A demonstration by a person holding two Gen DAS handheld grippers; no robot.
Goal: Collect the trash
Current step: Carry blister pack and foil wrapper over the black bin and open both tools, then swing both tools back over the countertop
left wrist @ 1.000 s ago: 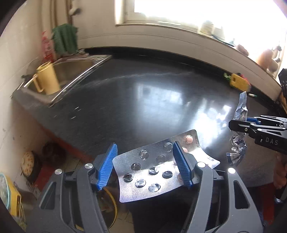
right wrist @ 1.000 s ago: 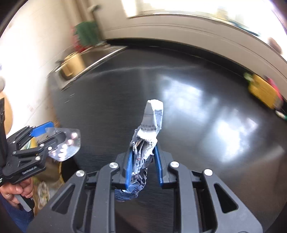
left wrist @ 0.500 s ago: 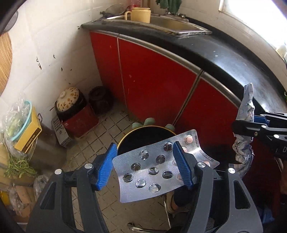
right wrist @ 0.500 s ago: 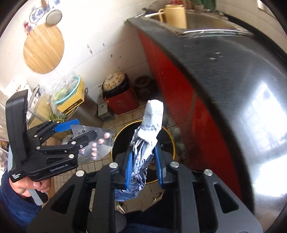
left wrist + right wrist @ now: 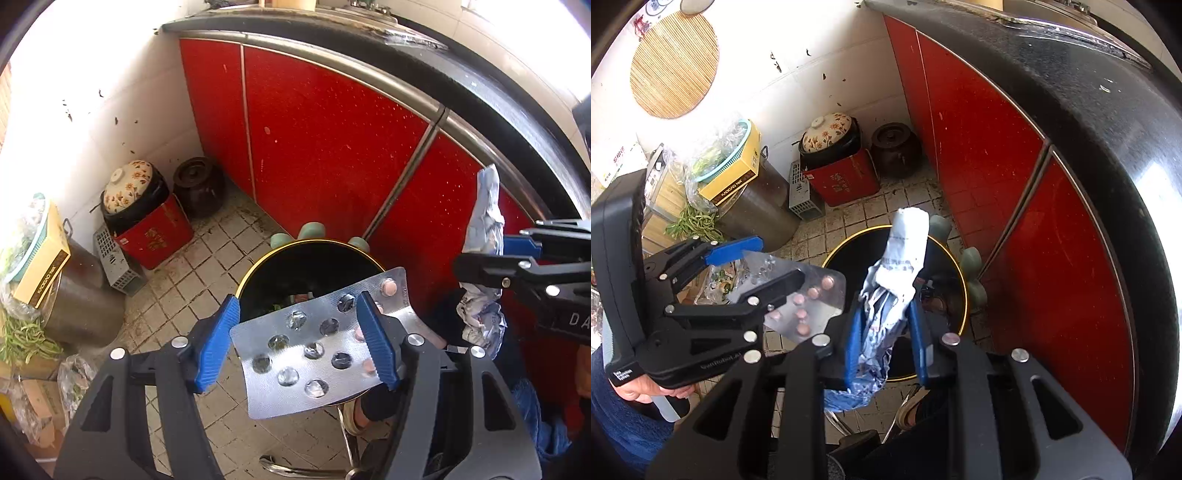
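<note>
Trash bin (image 5: 314,258) beneath both loaded grippers

The round black bin with the gold rim (image 5: 258,271) is seen open-topped below both grippers, its mouth partly covered in view by the silver blister pack (image 5: 314,343) and the crumpled foil wrapper (image 5: 886,306). Passage to the right is closed off by the red cabinet doors (image 5: 325,147) and the overhanging black countertop (image 5: 1089,122). To the left, bare tiled floor (image 5: 177,280) is bounded by a red box (image 5: 155,232) and a dark lidded clay pot (image 5: 199,184).
</note>
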